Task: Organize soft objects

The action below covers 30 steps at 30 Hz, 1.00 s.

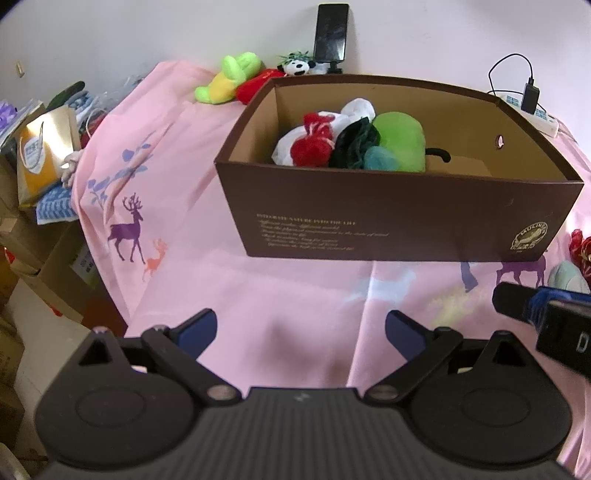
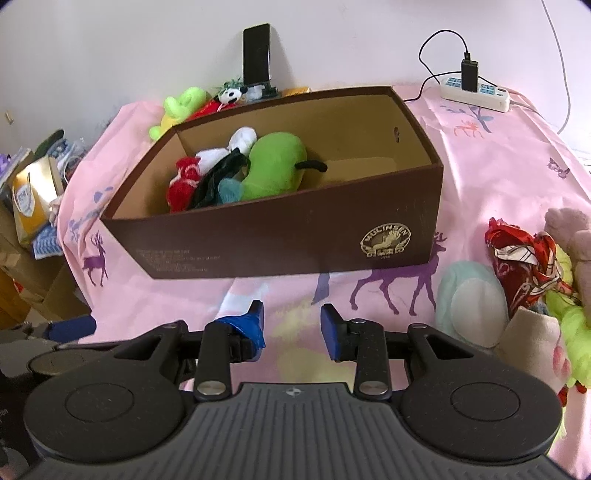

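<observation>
A pink-covered surface against a plain white wall

Ahead of the fingers, a pink sheet [image 2: 491, 177] printed with purple deer covers the whole surface up to a bare white wall [image 1: 147, 29] in soft, even light. A dark phone [image 1: 331, 33] stands upright against that wall, straight ahead. Far ahead and right of the fingers, a white power strip [image 2: 476, 94] lies on the sheet with a black charger and cable plugged in. Left of the fingers, past the sheet's edge, cardboard boxes [image 1: 55, 266] and a paper bag [image 1: 44, 155] stand stacked.
</observation>
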Tool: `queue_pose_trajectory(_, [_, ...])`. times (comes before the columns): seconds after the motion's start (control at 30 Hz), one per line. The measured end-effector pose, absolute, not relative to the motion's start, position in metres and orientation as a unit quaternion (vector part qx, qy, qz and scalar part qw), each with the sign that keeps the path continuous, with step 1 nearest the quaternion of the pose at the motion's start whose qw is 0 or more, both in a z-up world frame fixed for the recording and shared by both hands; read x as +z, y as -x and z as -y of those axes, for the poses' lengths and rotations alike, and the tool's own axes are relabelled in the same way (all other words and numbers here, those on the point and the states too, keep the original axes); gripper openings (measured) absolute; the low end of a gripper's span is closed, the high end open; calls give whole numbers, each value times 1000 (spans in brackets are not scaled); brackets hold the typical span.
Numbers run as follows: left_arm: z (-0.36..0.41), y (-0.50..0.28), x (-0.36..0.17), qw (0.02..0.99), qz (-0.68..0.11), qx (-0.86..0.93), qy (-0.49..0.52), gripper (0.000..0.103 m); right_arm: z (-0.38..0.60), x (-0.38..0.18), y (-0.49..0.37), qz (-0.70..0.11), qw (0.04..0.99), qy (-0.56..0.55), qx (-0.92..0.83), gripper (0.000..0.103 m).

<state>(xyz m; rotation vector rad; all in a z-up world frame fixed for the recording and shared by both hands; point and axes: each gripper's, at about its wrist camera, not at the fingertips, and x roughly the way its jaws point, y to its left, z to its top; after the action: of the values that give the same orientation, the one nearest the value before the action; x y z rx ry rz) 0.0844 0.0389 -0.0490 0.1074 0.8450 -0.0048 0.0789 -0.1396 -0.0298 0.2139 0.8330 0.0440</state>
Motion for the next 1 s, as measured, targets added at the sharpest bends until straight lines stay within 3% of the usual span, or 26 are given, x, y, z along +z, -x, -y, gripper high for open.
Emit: queue_pose_trajectory(1.0, [-38,-87,-7,925,-375,-5,-67,98,130,-2,-76,-390,918,-71,-24,18])
